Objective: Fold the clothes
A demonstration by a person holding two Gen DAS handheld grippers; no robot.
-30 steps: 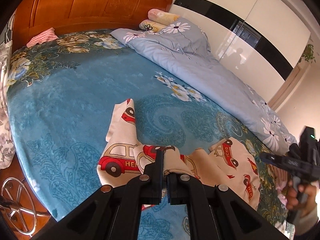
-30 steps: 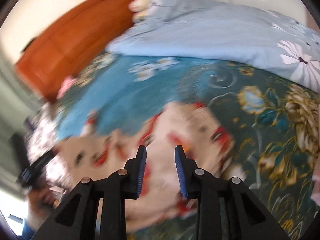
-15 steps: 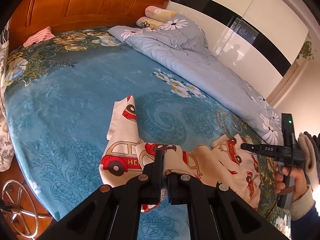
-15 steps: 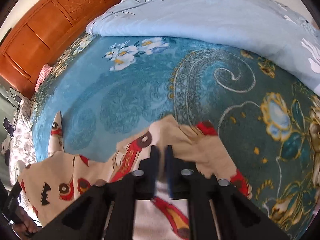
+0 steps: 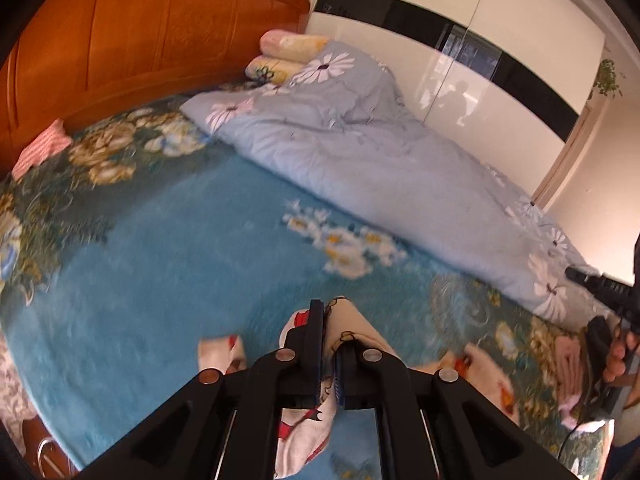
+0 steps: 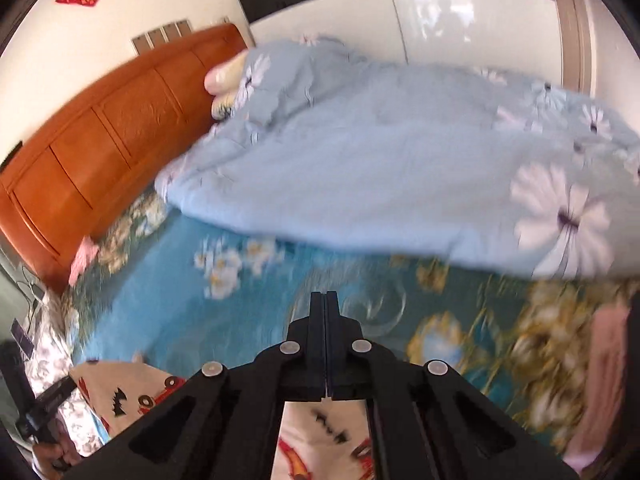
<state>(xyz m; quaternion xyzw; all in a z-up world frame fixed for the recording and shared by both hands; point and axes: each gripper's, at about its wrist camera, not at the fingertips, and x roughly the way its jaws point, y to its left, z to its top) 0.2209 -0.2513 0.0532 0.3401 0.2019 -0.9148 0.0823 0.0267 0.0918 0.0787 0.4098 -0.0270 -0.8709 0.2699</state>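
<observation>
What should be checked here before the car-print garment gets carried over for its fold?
1. Left gripper grip: ok, jaws shut on the car-print garment, cloth bunched between them.
2. Right gripper grip: cannot tell; jaws closed flush, the cloth shows only below them.
3. Garment spread flat between the grippers: not ok, it hangs and sags.
4. Landing area on the blue blanket: ok, bare ahead of both grippers.
5. Blue quilt out of the way: ok, it lies further back.
6. Image sharpness: not ok, both views are blurred.
</observation>
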